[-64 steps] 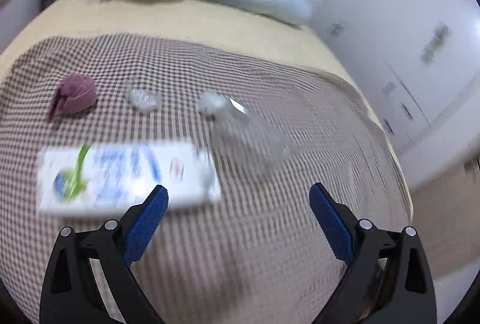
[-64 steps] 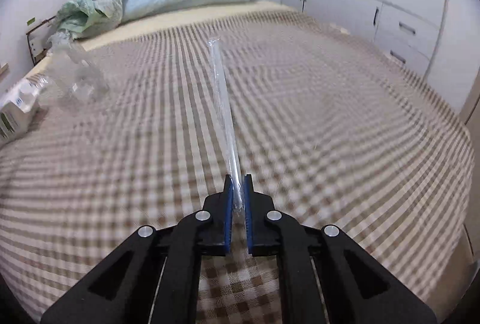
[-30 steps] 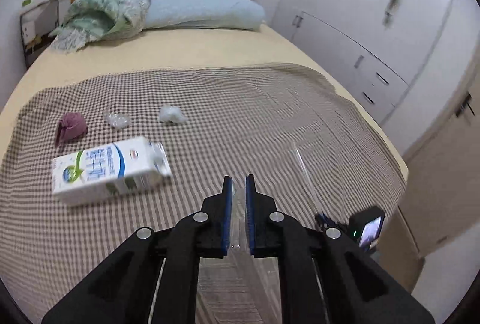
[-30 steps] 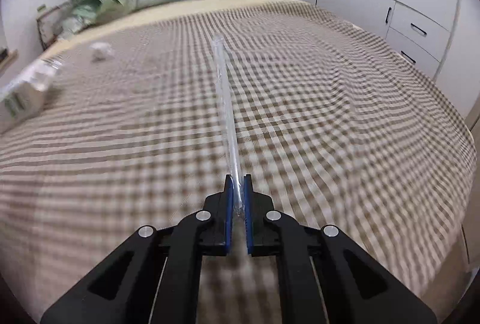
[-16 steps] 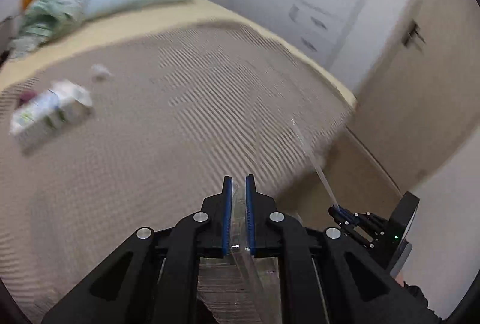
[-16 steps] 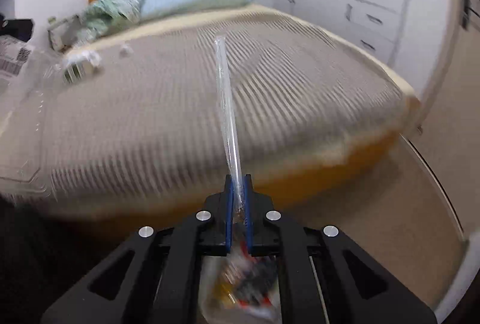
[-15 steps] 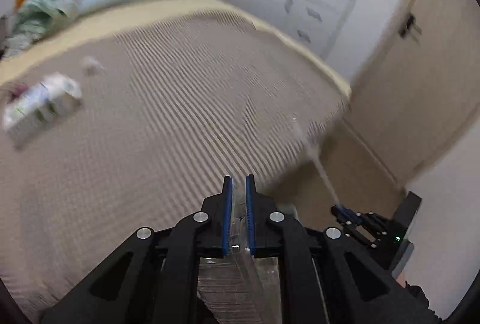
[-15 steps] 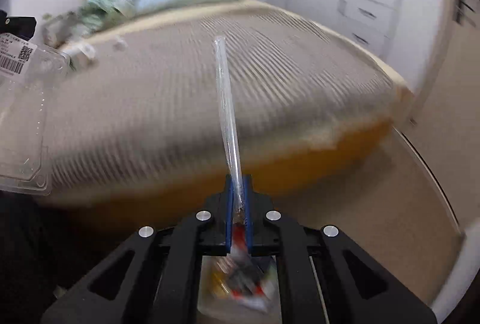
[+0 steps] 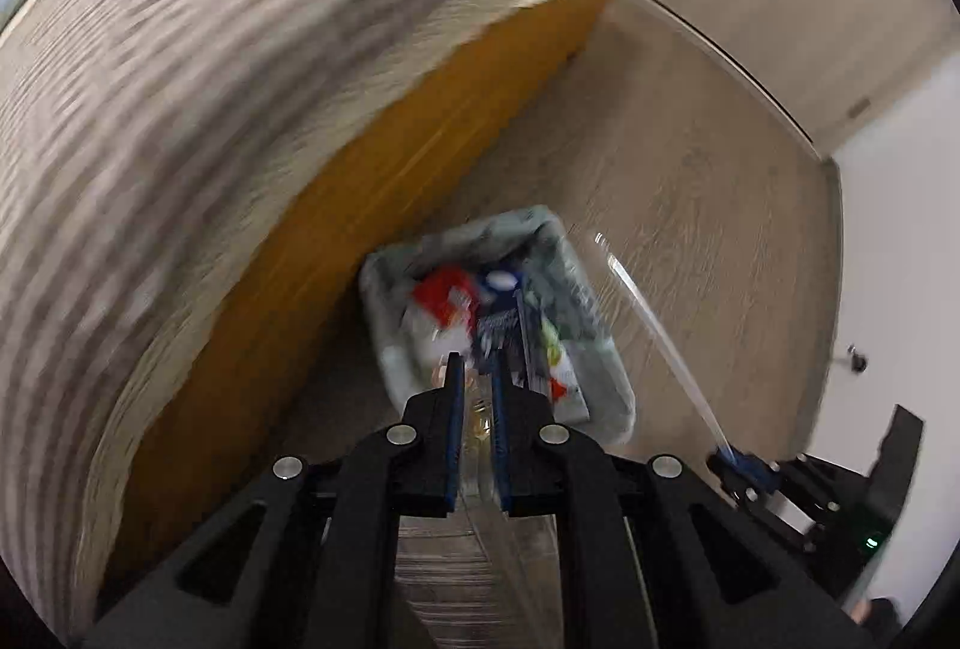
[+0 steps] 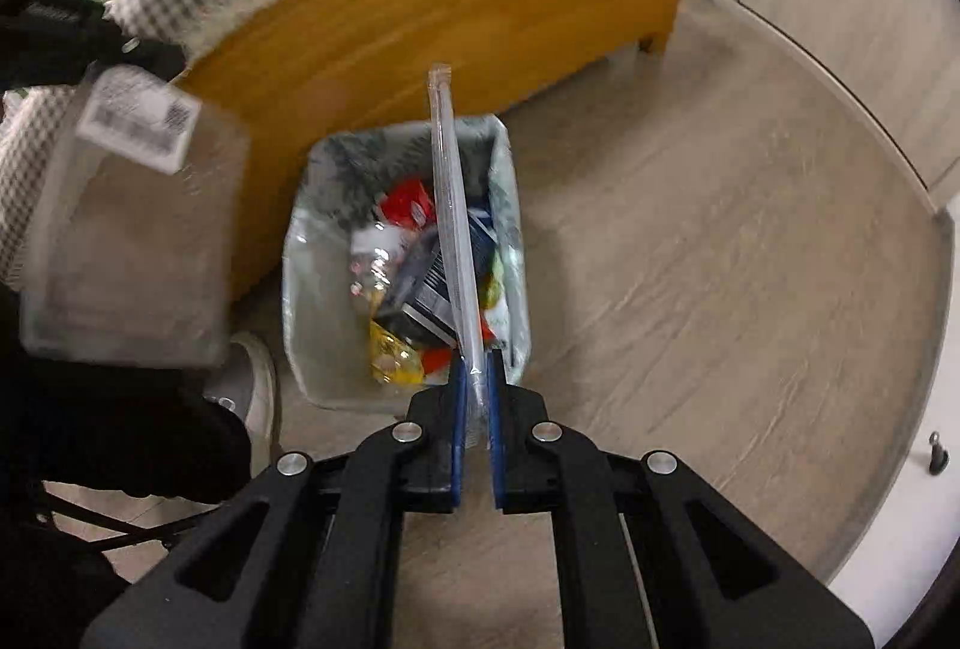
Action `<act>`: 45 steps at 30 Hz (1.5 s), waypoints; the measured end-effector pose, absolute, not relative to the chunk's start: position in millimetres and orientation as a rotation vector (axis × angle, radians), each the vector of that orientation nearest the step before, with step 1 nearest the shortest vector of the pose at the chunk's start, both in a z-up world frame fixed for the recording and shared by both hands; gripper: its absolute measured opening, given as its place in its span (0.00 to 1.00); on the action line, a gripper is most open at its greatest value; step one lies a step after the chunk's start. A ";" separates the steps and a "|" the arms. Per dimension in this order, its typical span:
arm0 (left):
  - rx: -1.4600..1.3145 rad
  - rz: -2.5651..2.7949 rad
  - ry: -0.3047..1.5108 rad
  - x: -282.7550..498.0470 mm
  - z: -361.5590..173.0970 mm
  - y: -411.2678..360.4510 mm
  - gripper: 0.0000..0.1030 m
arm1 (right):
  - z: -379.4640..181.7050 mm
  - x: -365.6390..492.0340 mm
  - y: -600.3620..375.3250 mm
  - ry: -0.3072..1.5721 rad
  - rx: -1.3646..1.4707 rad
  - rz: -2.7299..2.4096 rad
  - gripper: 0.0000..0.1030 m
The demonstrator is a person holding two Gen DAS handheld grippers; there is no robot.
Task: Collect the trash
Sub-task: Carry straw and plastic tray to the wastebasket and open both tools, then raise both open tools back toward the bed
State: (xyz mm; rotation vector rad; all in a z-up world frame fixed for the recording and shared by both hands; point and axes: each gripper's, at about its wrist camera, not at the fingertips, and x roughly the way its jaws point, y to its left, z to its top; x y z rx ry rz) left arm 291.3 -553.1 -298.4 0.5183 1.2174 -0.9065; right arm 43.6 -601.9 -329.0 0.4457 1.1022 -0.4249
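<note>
1. Two grippers are hanging above a lined trash bin [image 10: 300, 289] that is standing on the wood floor [image 10: 720, 259] just beside the bed frame [image 10: 450, 0].
2. Right gripper [image 10: 474, 391] is pinching a clear straw wrapper [image 10: 450, 205], which is pointing out over the bin.
3. Left gripper [image 9: 476, 397] is clamping a clear plastic container [image 10: 132, 241], seen with a barcode label in the right wrist view.
4. Bin is holding mixed wrappers [image 10: 408, 211].
</note>
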 end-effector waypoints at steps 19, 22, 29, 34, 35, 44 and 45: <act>1.223 -1.508 0.759 100.9 -472.1 -601.1 0.20 | -373.6 12.5 -659.6 1.164 0.531 -0.558 0.06; 1.184 -1.492 0.782 111.0 -466.6 -603.0 0.68 | -371.7 22.0 -662.6 1.169 0.516 -0.547 0.06; 1.140 -1.423 0.830 172.9 -396.3 -575.6 0.75 | -361.5 62.7 -655.6 1.168 0.445 -0.433 0.06; 0.824 -1.187 1.023 264.3 -332.6 -517.2 0.75 | -393.8 95.0 -636.3 1.283 0.519 -0.368 0.06; 0.755 -1.132 1.056 278.7 -326.2 -506.1 0.75 | -401.7 101.0 -631.4 1.302 0.523 -0.374 0.06; 0.433 -0.833 1.088 326.0 -284.4 -447.0 0.75 | -466.2 141.3 -624.5 1.517 0.468 -0.552 0.28; 0.431 -0.821 1.100 328.5 -286.7 -446.8 0.75 | -462.4 141.7 -624.4 1.506 0.472 -0.547 0.37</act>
